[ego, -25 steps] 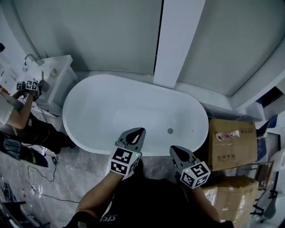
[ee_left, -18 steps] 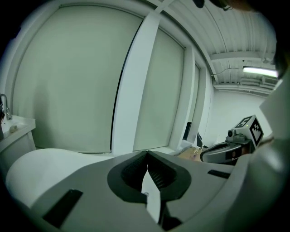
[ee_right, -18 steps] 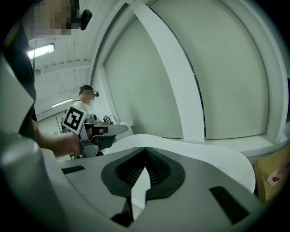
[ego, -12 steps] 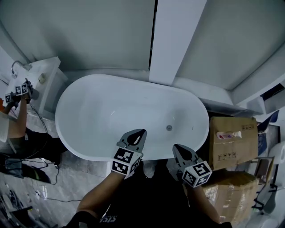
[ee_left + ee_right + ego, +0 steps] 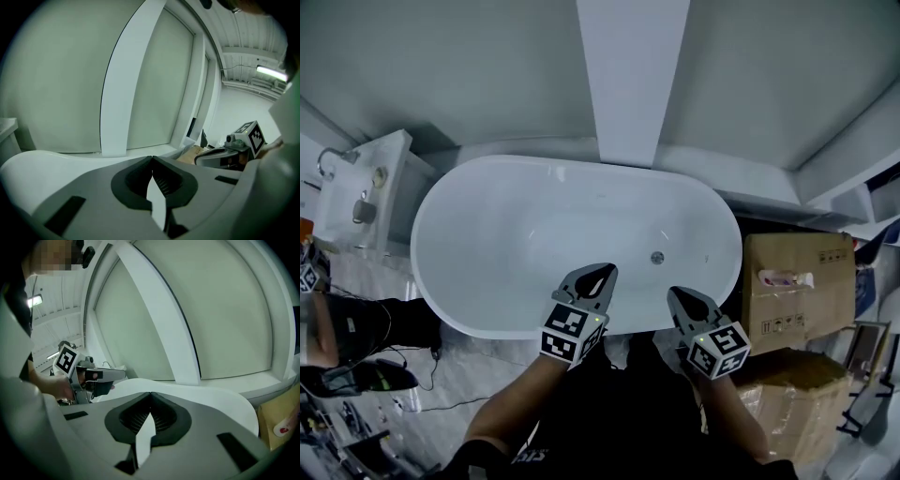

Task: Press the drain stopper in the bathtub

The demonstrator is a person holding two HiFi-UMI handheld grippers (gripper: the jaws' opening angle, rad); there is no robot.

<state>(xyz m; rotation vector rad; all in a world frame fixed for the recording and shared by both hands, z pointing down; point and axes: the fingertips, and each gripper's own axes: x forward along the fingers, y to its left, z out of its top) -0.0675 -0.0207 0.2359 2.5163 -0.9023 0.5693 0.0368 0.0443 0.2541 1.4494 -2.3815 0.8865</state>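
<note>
Grippers both hang over the near rim of the bathtub (image 5: pixel 420 246); whether either touches it, head view can't settle. Jaws of the left gripper (image 5: pixel 600 273) are together at the tips w/ nothing btwn them. Same for the right gripper (image 5: pixel 677 294): tips meeting, empty. Each gripper view looks across the tub's white rim to the wall, not down into the basin, so both tools point roughly across, not at the tub floor.

Drain stopper (image 5: pixel 656 257) sits on the tub floor ahead of both grippers and btwn their lines. It is nearer the right gripper: just ahead and a bit left of its tip, ahead and to the right of the left one. Small round metal-looking disc; finer detail too small to tell.

Handling, judged: stiff, seated in the drain, prob. a spring click type. So nothing to lift or clamp; a push straight down on its centre w/ closed tips should do. Top looks smooth, likely slick. An off-centre push could skid the tip onto the glossy tub surface and mark it. Closed jaws suit this, one blunt point. Right gripper is the closer choice, but it needs to tip nose-down and reach below the rim.

Right of the right gripper: cardboard boxes (image 5: pixel 792 281). Far left of the left gripper: a washbasin (image 5: pixel 356 192) and another person (image 5: pixel 337 328).
</note>
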